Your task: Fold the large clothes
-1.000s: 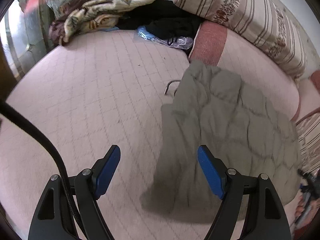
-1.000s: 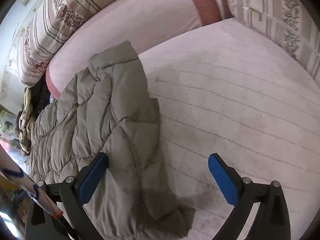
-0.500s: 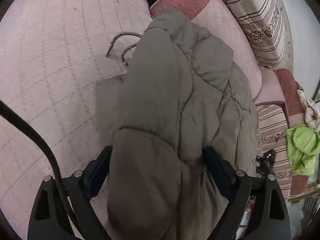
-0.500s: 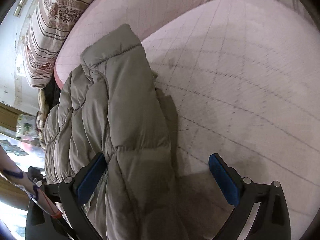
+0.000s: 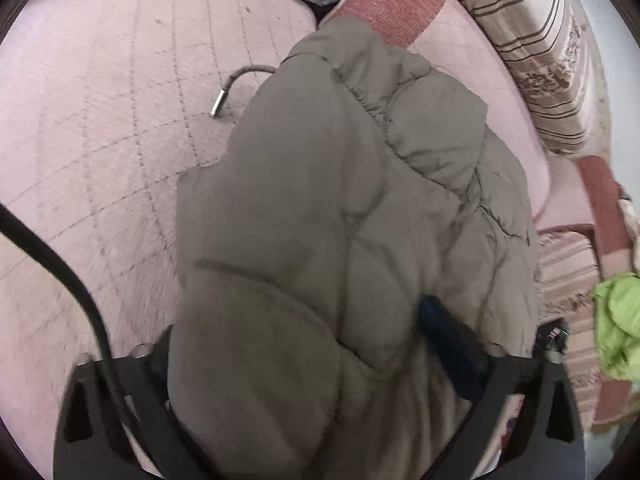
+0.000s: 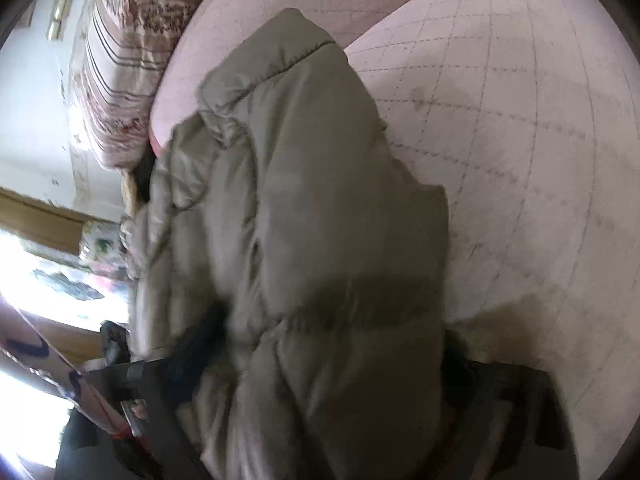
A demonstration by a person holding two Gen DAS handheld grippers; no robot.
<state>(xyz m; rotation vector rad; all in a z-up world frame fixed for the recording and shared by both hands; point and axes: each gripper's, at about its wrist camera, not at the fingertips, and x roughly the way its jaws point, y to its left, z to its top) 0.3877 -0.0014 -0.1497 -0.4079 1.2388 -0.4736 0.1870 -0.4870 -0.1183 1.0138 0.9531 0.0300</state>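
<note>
A grey-green quilted puffer jacket lies on the pink quilted bed, its far end against the pink bolster. It also fills the right wrist view. My left gripper has the jacket's near edge bunched between its jaws, which stand wide around the bulk; only the right blue pad shows. My right gripper likewise straddles the jacket's other near edge, its fingers mostly buried in fabric.
A drawstring with a metal tip lies on the pink bed cover left of the jacket. Striped pillows line the bed's far side. A green cloth sits at the right. A black cable crosses left.
Both grippers have moved forward and down onto the jacket's near edge; the fabric now sits between their jaws and is bunched up toward the cameras.
</note>
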